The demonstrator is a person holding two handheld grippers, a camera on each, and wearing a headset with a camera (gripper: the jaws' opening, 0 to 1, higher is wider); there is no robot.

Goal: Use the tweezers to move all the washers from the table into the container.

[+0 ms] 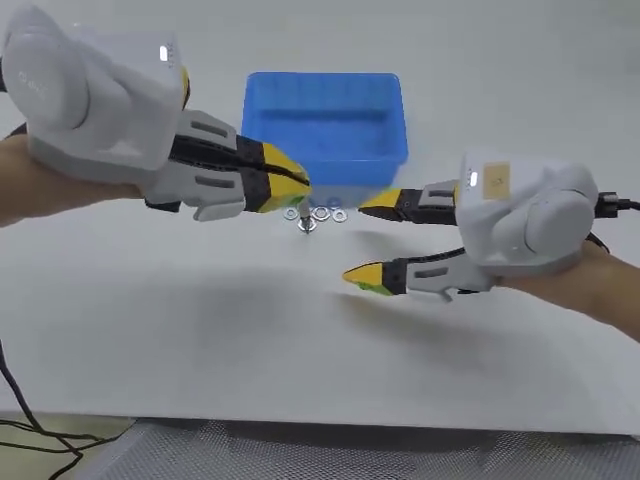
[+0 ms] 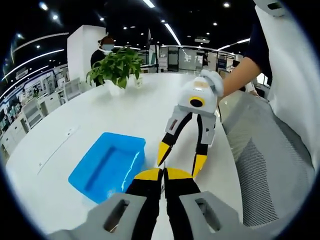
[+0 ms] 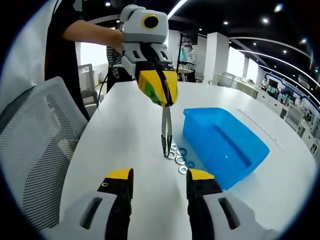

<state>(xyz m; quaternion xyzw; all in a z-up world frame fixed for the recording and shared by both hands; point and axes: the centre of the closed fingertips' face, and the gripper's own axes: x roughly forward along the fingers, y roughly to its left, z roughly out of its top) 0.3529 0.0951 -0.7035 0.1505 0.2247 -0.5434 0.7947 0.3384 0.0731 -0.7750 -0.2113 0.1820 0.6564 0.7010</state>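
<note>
Just in front of the open blue plastic container [image 3: 225, 145], a small cluster of silver metal washers [image 3: 181, 160] lies on the white counter [image 1: 200, 330], close to its near wall. About six can be counted in the right gripper view and none shows inside the container, so the job looks barely begun, with all of them left to move. The left gripper [image 1: 292, 186] has its fingers pressed together on slim metal tweezers [image 3: 166, 125], whose tips point down among the washers; whether they pinch one is too small to tell. The right gripper [image 1: 360, 240] hovers nearby, fingers spread wide and empty.
</note>
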